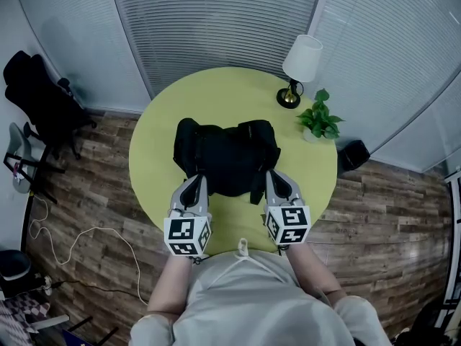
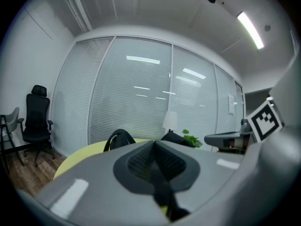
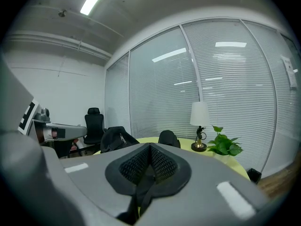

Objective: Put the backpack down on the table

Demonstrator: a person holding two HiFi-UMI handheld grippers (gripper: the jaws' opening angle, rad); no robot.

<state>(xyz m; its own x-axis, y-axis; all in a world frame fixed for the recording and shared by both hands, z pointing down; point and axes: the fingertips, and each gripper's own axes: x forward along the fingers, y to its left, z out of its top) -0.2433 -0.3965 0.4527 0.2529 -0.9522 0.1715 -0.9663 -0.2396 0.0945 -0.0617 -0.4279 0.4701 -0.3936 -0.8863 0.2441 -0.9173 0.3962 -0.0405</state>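
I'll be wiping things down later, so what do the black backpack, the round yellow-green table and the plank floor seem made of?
Black backpack: soft matte woven fabric, probably nylon; it slumps and creases.
Round yellow-green table: smooth, evenly coloured top, likely laminate or paint; which is unclear.
Plank floor: brown boards with grain, wood or wood-look vinyl.

Left tongs (image 1: pixel 196 184), right tongs (image 1: pixel 274 179) side by side, jaws clamped on straps (image 2: pixel 162 197).
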